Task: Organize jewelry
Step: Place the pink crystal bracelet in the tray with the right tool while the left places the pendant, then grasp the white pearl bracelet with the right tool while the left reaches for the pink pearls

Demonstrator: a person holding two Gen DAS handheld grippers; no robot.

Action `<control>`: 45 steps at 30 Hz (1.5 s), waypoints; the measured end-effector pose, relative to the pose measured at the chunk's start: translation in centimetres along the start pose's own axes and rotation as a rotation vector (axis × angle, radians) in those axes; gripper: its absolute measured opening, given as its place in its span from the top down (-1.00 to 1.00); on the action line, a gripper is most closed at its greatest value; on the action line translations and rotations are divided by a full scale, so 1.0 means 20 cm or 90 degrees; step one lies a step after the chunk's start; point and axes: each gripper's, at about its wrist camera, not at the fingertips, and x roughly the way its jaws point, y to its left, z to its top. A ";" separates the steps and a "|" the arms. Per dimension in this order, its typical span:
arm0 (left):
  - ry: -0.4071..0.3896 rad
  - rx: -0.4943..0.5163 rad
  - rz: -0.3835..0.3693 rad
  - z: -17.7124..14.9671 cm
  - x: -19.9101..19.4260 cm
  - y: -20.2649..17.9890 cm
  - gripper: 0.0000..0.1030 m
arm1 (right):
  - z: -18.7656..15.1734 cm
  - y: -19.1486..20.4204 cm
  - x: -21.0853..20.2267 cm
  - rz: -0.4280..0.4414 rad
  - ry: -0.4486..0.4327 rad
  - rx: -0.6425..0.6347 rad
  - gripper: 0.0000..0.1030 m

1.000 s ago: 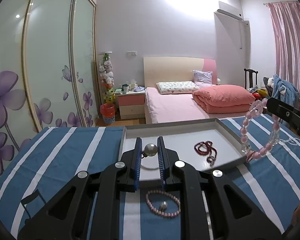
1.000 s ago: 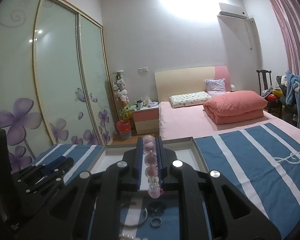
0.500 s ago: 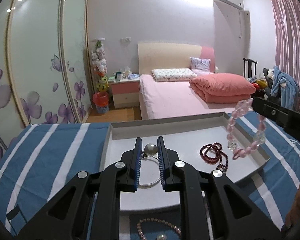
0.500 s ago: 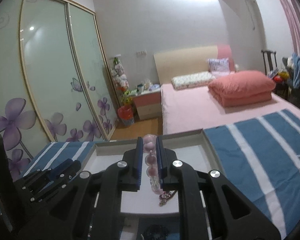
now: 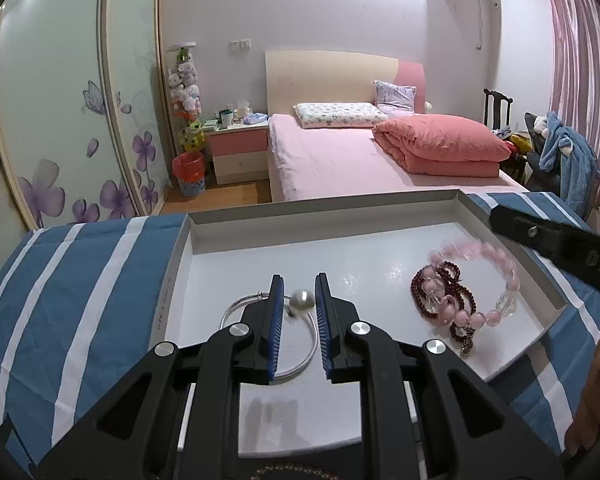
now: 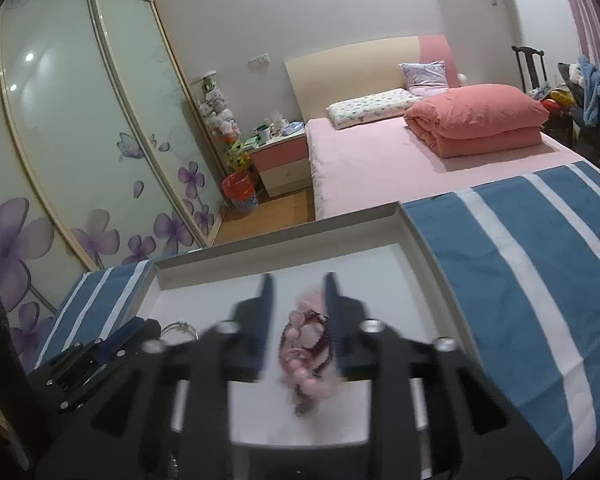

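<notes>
The pink bead bracelet (image 5: 476, 280) is now lying on the white floor of the tray (image 5: 340, 248), draped across the dark red bead strand (image 5: 440, 292) near the tray's right wall, where half a second ago it was dangling from the right claw (image 6: 298, 292) above that spot. That claw, blurred in its own view, is now standing with its jaws spread and nothing between them, the two bracelets showing through the gap below. The left claw (image 5: 299, 296) is likewise parting: its blue pads (image 5: 274, 320) are sitting wider than before, and the pearl (image 5: 302, 301) with its thin silver hoop (image 5: 268, 336) is resting on the tray floor between them, seemingly released, though whether the pads are touching it is hard to tell. Three pieces are thus lying in the tray on the blue-and-white striped cloth (image 5: 72, 288) covering the counter. A further beaded strand (image 5: 300, 470) is peeking out at the bottom edge of the left view, outside the tray, suggesting the sorting is well along but not finished.
</notes>
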 end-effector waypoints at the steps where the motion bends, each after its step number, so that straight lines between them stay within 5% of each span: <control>1: 0.003 -0.002 -0.002 0.00 0.00 0.01 0.53 | 0.00 -0.01 -0.01 -0.004 -0.005 -0.001 0.35; 3: 0.001 -0.011 -0.003 0.00 -0.01 0.03 0.36 | -0.01 -0.02 -0.05 -0.006 -0.008 -0.001 0.35; 16: -0.024 -0.041 0.012 -0.05 -0.26 0.21 0.36 | -0.15 -0.06 -0.30 -0.002 0.010 -0.011 0.35; 29: 0.022 -0.040 0.014 -0.34 -0.48 0.28 0.26 | -0.60 0.11 -0.47 0.047 0.170 -0.117 0.35; 37: 0.036 -0.034 -0.006 -0.39 -0.51 0.25 0.09 | -0.74 0.23 -0.49 0.065 0.220 -0.189 0.36; 39: 0.038 -0.027 -0.011 -0.40 -0.51 0.23 0.08 | -0.76 0.25 -0.49 0.054 0.228 -0.206 0.39; 43: 0.048 -0.019 -0.023 -0.41 -0.49 0.19 0.04 | -0.78 0.23 -0.49 0.021 0.224 -0.232 0.79; 45: 0.056 -0.014 -0.029 -0.42 -0.47 0.16 -0.01 | -0.77 0.20 -0.49 0.022 0.226 -0.223 0.80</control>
